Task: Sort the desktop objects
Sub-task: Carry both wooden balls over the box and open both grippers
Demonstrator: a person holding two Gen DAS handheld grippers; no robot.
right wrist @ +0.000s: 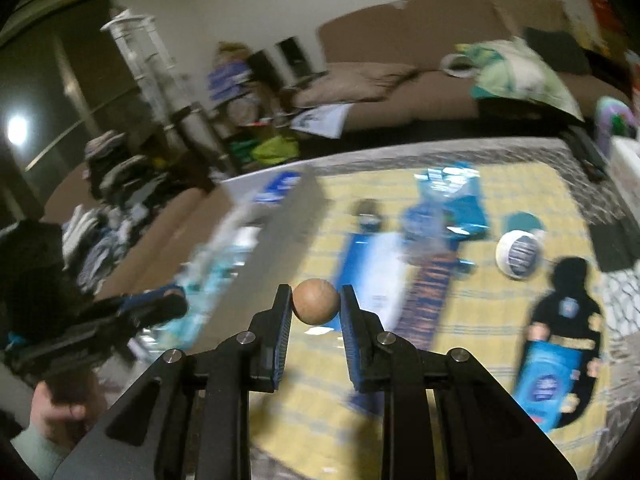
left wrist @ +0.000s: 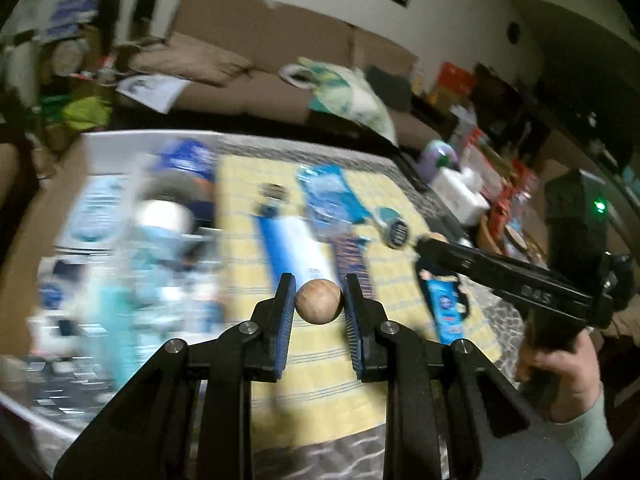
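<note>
In the left wrist view my left gripper [left wrist: 319,286] is shut on a brown wooden ball [left wrist: 319,301], held above the yellow checked mat [left wrist: 320,380]. In the right wrist view my right gripper [right wrist: 315,291] is shut on a second brown ball [right wrist: 315,301] over the same mat [right wrist: 320,400]. The right gripper [left wrist: 425,243] also reaches in from the right of the left wrist view, with a bit of brown ball [left wrist: 437,237] at its tip. The left gripper [right wrist: 172,307] shows blurred at the left of the right wrist view, its ball hidden.
On the mat lie a blue-and-white pack [right wrist: 370,264], a blue packet [right wrist: 444,204], an orange-and-blue patterned strip [right wrist: 430,292], a round white item [right wrist: 518,256] and a black figure with a blue pack [right wrist: 560,344]. Blurred blue-and-white boxes [left wrist: 120,240] crowd the left. A brown sofa [left wrist: 248,80] stands behind.
</note>
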